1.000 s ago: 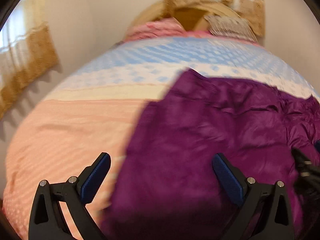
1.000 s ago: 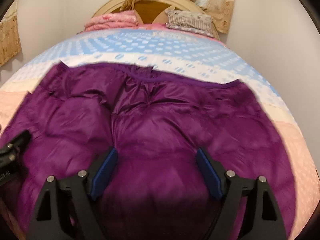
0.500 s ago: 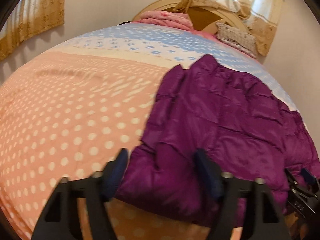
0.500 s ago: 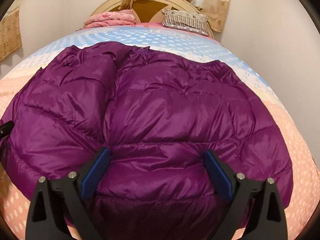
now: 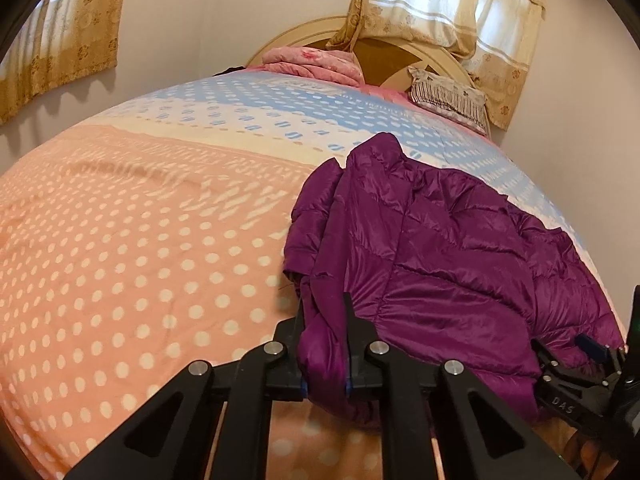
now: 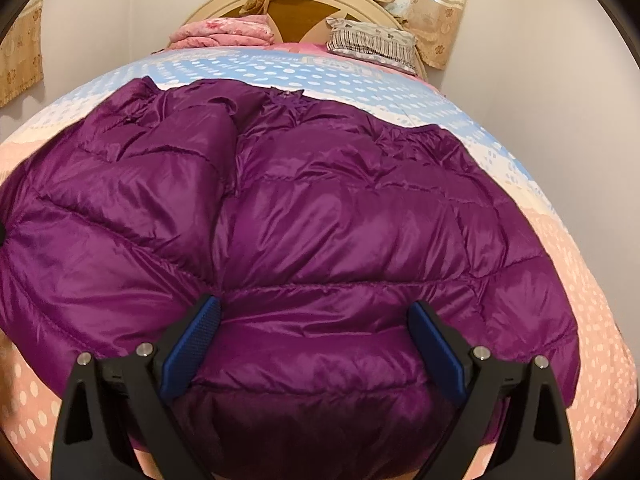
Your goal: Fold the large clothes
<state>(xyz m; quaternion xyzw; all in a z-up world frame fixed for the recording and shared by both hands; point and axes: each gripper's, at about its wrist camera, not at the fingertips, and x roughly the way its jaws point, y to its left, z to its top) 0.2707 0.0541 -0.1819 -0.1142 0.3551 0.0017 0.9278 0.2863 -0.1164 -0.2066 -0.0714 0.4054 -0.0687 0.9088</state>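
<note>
A purple quilted puffer jacket (image 6: 340, 216) lies spread on the bed, hem toward me and collar toward the headboard. In the left wrist view the jacket (image 5: 440, 248) fills the right half. My left gripper (image 5: 325, 320) is shut on a bunched fold at the jacket's near left edge. My right gripper (image 6: 314, 344) is open, its blue pads on either side of the hem's middle, just above the fabric. The right gripper also shows at the lower right of the left wrist view (image 5: 580, 360).
The bed cover (image 5: 140, 260) is pink with white dots near me and blue and white farther off. A folded pink blanket (image 6: 224, 32) and a striped pillow (image 6: 372, 42) lie by the headboard. Walls and curtains close in on both sides.
My left gripper has closed on the jacket's left edge; it was open before. The jacket has settled flat on the bed. My right gripper stays open over the hem.
</note>
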